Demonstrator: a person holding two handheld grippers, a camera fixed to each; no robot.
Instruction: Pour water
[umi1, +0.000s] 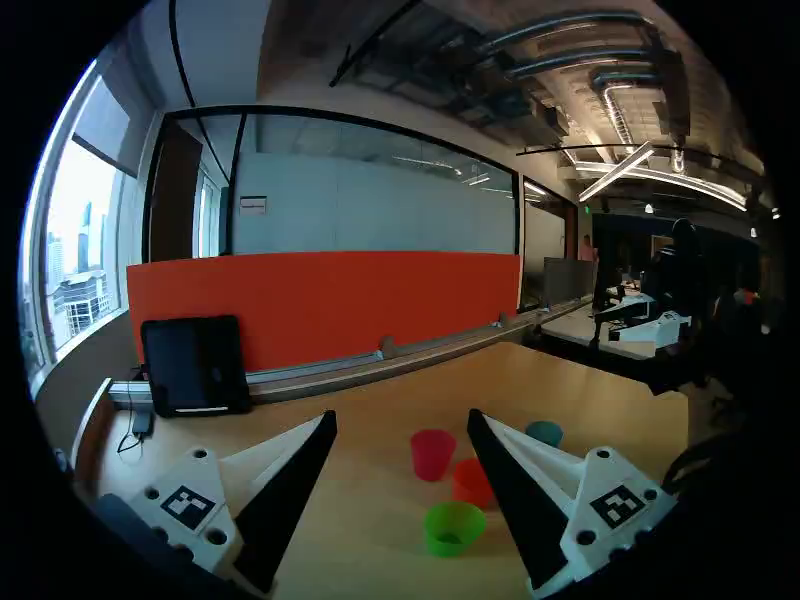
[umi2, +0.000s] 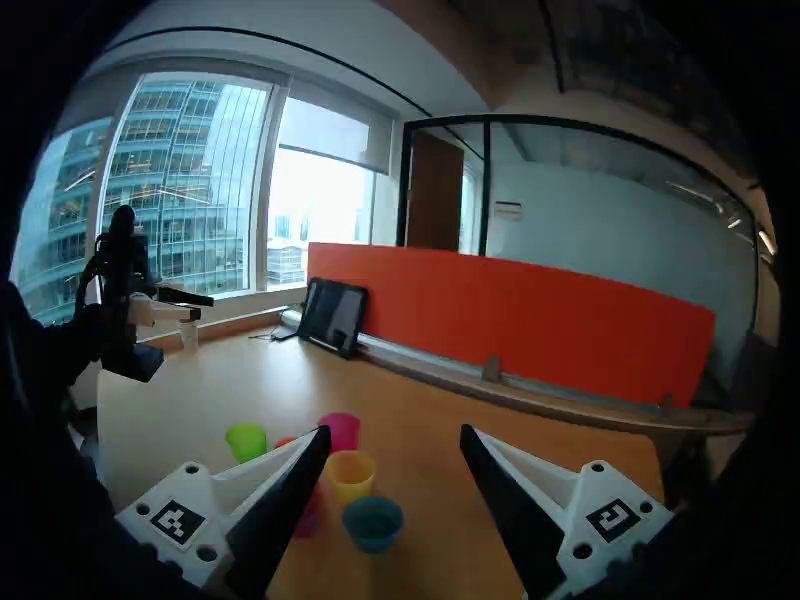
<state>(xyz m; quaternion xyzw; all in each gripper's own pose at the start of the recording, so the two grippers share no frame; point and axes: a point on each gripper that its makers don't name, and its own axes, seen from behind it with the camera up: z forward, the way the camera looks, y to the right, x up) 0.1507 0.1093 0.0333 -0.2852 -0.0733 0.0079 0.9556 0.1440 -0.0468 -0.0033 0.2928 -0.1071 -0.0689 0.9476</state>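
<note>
**Both grippers open above the cups**

The left gripper hangs over a wooden table with its jaws spread wide and nothing between them. In the left gripper view, small plastic cups stand upright on the table below it. A pink cup shows in the gap between the fingers. An orange cup stands just beside it, partly hidden by one finger. A green cup is nearest the camera, and a teal cup sits apart on the far side of that finger. I cannot tell whether any cup holds water.

The right gripper also has its jaws wide and grips nothing. In the right gripper view, a yellow cup stands in the gap between its fingers. The teal cup is just in front of it, nearer the camera. The pink cup sits by one fingertip, and the green cup lies outside that finger. A further reddish cup is mostly hidden behind the same finger.

This view also shows the left gripper farther off, held up by a hand near the window.

A dark tablet leans against an orange divider at the table's back edge.
</note>
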